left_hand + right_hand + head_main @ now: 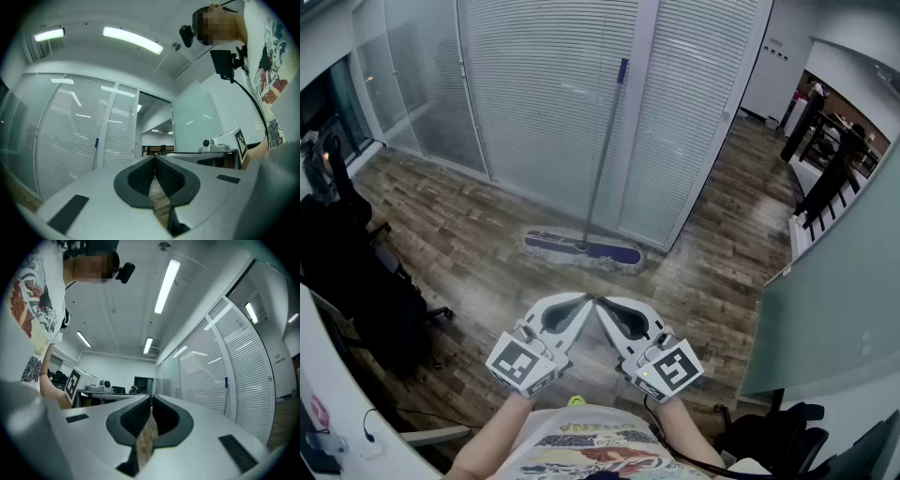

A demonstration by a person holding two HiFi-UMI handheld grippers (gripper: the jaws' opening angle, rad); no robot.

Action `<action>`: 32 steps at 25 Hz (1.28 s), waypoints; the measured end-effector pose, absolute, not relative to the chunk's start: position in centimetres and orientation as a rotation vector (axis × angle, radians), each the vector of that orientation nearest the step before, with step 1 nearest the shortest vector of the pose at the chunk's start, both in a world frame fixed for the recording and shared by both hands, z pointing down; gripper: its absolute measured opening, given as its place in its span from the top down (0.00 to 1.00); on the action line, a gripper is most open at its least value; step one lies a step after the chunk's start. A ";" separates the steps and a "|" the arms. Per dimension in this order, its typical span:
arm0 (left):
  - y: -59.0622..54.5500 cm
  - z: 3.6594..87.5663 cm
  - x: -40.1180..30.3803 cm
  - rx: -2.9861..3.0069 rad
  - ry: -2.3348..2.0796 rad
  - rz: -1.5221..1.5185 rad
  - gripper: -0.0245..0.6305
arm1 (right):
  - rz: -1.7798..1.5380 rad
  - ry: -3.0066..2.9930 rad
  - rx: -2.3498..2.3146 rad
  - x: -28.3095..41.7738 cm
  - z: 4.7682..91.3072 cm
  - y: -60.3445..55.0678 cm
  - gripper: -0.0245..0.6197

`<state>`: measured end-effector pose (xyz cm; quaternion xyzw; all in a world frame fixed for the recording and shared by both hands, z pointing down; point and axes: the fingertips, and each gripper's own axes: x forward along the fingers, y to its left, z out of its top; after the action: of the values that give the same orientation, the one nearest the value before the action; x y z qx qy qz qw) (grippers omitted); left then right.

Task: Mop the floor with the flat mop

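The flat mop is being observed leaning on the partition, head on the floor at its foot. Left gripper and right gripper are being held clenched, empty, well short of the partition.

Head view steeply down at floor, 2 gripper views near-level, sharing blinds

Left gripper and right gripper side by side, tips nearly touching, jaws closed, both empty, bare forearms below
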<state>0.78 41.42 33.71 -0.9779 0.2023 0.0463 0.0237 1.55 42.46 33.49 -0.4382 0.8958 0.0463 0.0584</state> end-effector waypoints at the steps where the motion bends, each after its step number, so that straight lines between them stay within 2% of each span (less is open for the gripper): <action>1: 41.4 33.8 0.7 -3.031 0.638 0.127 0.94 | 0.137 2.716 -1.329 1.5 33.6 42.5 0.91; 32: 37.3 34.5 -1.6 -3.001 0.616 0.031 0.94 | 0.108 2.771 -1.303 -0.9 34.0 38.2 0.91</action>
<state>-1.57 37.30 34.47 -0.9788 0.2010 0.0101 0.0389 -0.91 38.21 34.04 -0.4250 0.9037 0.0351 0.0388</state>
